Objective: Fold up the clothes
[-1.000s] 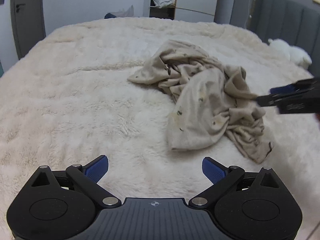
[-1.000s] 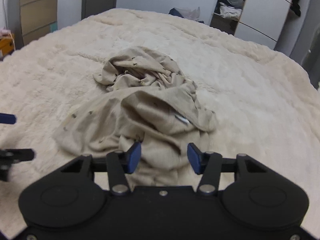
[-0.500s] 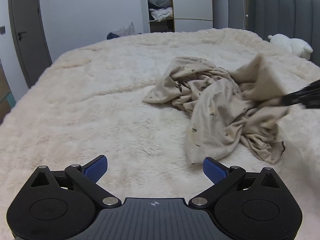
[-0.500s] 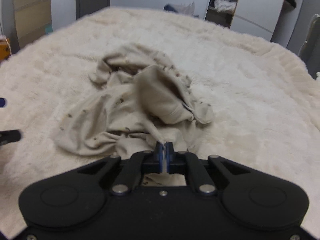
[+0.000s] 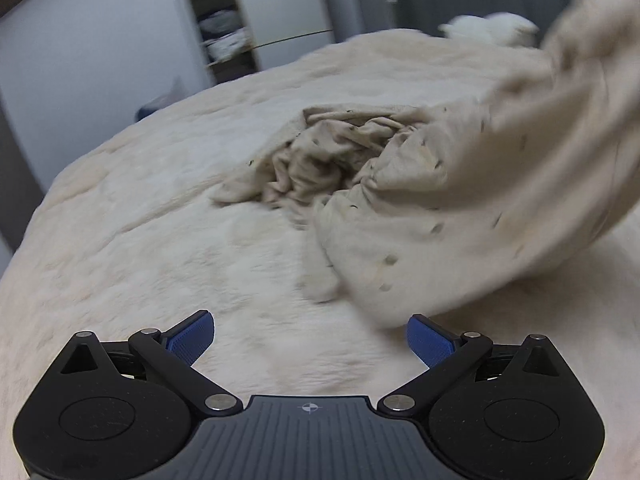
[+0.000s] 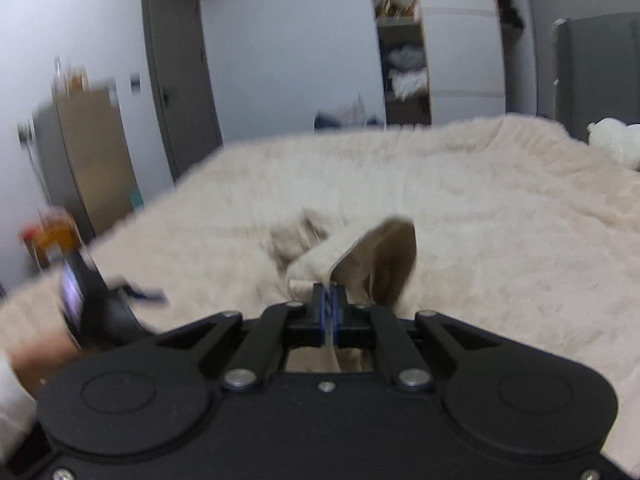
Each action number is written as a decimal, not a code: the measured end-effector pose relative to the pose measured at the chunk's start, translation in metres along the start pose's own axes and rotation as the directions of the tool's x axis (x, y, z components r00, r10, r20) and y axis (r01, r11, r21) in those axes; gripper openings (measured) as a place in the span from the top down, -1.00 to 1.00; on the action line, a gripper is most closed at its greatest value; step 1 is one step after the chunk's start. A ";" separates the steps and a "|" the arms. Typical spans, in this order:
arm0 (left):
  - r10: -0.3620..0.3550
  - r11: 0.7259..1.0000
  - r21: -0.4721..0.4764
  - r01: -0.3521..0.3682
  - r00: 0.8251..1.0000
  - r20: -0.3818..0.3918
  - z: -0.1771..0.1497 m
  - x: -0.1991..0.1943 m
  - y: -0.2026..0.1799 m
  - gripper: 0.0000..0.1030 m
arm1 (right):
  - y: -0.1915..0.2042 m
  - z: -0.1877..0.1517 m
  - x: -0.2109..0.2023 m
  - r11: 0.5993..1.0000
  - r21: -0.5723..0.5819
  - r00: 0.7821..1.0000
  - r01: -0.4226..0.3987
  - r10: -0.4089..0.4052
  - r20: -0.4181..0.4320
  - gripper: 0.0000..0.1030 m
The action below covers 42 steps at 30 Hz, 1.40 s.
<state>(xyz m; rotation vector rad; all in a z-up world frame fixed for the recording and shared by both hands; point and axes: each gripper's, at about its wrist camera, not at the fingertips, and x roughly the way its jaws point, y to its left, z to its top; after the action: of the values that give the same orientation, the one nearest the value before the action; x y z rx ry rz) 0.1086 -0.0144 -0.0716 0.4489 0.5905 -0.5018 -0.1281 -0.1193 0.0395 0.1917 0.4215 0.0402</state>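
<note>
Spread over the bed [image 5: 168, 240]: a fleecy blanket, with a crumpled garment [image 5: 400, 184] on it, right of centre, one end lifted up to the right. Behind the garment, at the headboard [image 6: 596, 76]: a plush toy [image 6: 614, 142]. Beyond the bed's far edge: open wardrobe shelves [image 6: 404, 68] holding folded laundry. Left of those: a door [image 6: 176, 92].

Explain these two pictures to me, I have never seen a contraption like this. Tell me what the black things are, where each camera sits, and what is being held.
A person holds two black hand-held grippers with blue pads; each carries a camera looking along its fingers. In the left wrist view, the left gripper is open and empty above a fluffy cream bed cover. On it lies a crumpled beige speckled garment, one side lifted. The right wrist view shows why: the right gripper is shut on the cloth's edge. The other gripper appears at left, blurred.
</note>
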 end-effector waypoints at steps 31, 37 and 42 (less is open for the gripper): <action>-0.136 0.869 0.484 0.105 0.990 0.030 -0.022 0.014 -0.164 0.98 | -0.106 -0.120 0.045 0.992 0.043 0.961 0.116 -0.101 -0.259 -0.12; -0.027 0.963 0.269 -0.021 0.984 0.174 0.010 -0.050 -0.088 0.98 | -0.106 -0.129 0.039 0.995 0.077 0.977 0.070 -0.052 -0.205 -0.12; 0.210 0.963 0.145 -0.226 0.971 0.116 0.008 -0.073 0.010 0.98 | -0.112 -0.129 0.034 0.992 0.104 0.981 0.071 -0.051 -0.185 -0.12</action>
<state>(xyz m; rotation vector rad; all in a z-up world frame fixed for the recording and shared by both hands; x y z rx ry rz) 0.0652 0.0119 -0.0177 0.6283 0.4000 -0.3582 -0.1498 -0.2035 -0.1115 0.2849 0.6126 -0.0260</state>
